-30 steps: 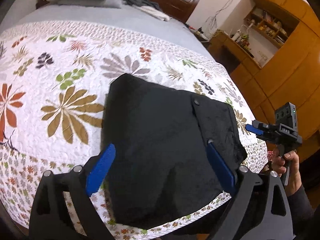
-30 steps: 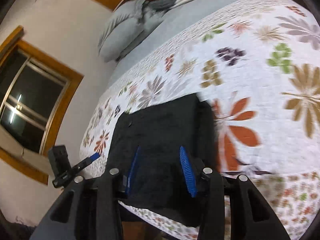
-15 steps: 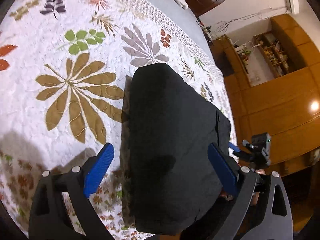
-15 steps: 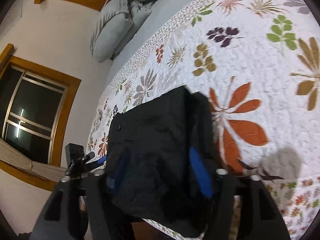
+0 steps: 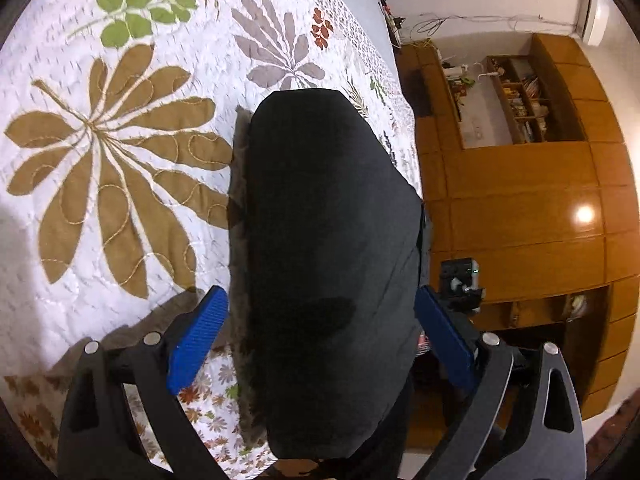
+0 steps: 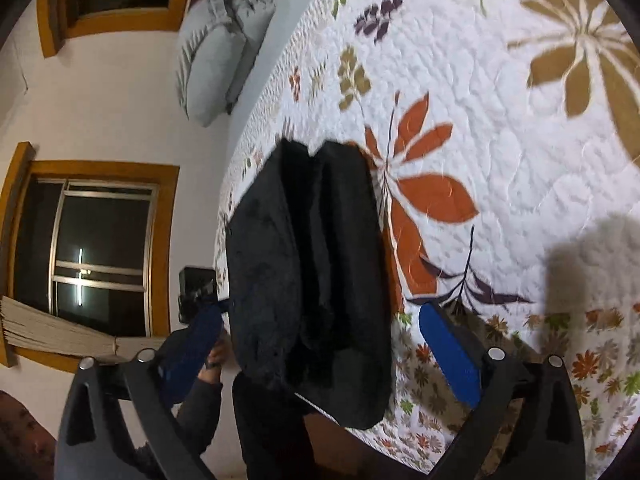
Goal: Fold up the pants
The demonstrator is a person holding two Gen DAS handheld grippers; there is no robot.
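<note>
The black pants (image 5: 328, 248) lie folded into a thick bundle at the near edge of the bed, on a white quilt (image 5: 120, 216) printed with big leaves, and part of the bundle hangs over the edge toward the floor. From the left wrist camera the top of the bundle looks smooth and rounded, one plain dark surface; the right wrist camera shows what that view hides, the layered side of the pants (image 6: 312, 264) with a deep crease running between two stacked folds. The left gripper (image 5: 320, 344) stands wide open with the bundle between its blue pads (image 5: 196, 340), one pad out over the quilt, the other beyond the far side of the cloth, neither pressing on it. The right gripper (image 6: 332, 348) is also spread wide, its jaws opening at this moment, with the pants between them but not pinched; its right pad (image 6: 448, 356) is clear of the fabric over the quilt's flowered border. Each camera catches the other tool: the left view shows the right gripper's black body (image 5: 460, 284) just past the edge of the pants, before a wall of orange wooden cabinets (image 5: 520, 208) with open shelves. The right view instead takes in a window (image 6: 100, 248) with a wooden frame, grey pillows (image 6: 216, 52) at the head of the bed, and a hand (image 6: 214, 358) in a dark sleeve.
</note>
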